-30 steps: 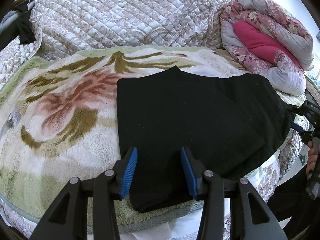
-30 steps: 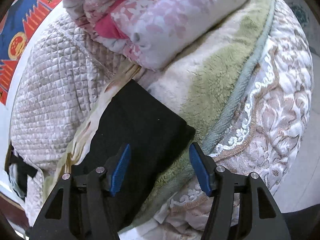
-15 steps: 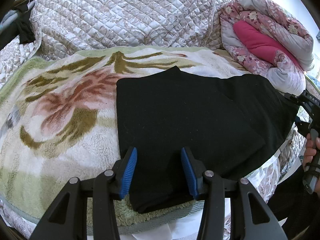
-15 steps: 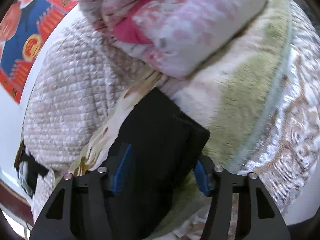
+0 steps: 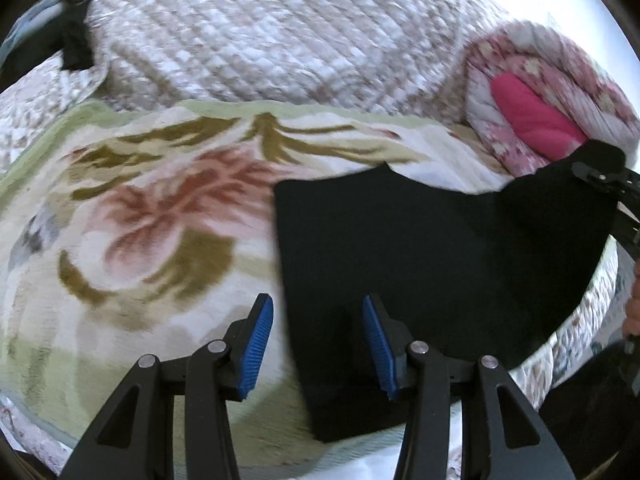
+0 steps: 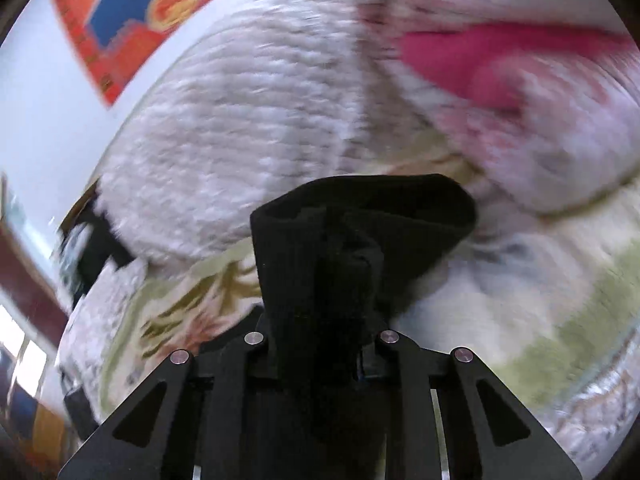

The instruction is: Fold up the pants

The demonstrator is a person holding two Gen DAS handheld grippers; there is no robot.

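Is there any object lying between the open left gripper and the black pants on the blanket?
Nothing visible does. The left gripper already straddles the near edge of the black pants; only the floral blanket lies beneath.

Left gripper fingers spread apart; right gripper fingers clamped together.

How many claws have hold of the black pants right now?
1. The right claw is shut on the black pants at their far end; the left claw hangs open over the near edge.

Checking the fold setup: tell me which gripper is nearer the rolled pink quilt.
Right. The right gripper, shut on the black pants, is beside the pink quilt; the left gripper hovers at the opposite end.
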